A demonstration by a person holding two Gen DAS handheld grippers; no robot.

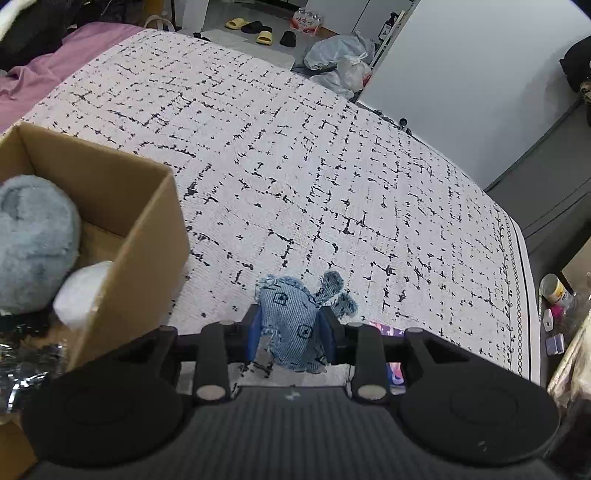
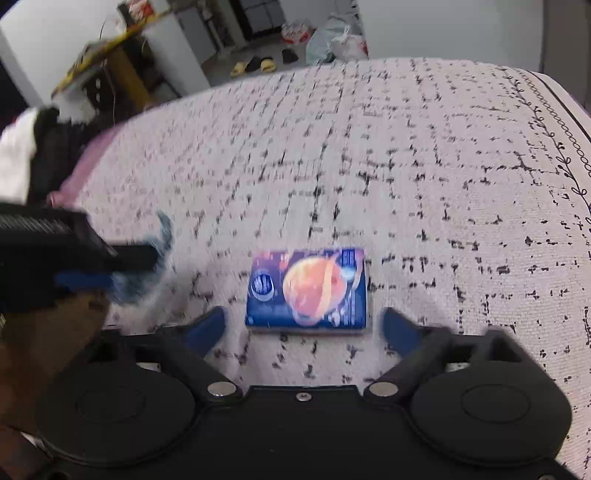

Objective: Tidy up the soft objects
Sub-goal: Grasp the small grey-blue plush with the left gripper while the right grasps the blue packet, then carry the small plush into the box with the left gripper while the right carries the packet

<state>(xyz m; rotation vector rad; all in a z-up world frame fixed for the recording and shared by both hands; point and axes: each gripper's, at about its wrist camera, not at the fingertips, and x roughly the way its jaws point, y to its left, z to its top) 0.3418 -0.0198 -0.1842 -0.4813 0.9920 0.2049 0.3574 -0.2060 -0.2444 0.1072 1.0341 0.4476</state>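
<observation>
My left gripper (image 1: 291,325) is shut on a blue denim stuffed toy (image 1: 295,317) and holds it above the bed, just right of a cardboard box (image 1: 140,221). The box holds a fluffy light-blue plush (image 1: 33,240) and a white soft item (image 1: 81,291). My right gripper (image 2: 304,326) is open, low over the bed, its fingers either side of the near edge of a blue packet with an orange planet print (image 2: 308,290). The left gripper with the denim toy (image 2: 140,280) shows blurred at the left of the right wrist view.
The bed has a white cover with black dashes (image 1: 314,166). A pink sheet (image 1: 33,74) lies at its far left. Slippers (image 1: 258,29) and plastic bags (image 1: 340,59) lie on the floor beyond. A cup and small items (image 1: 554,295) stand at the right.
</observation>
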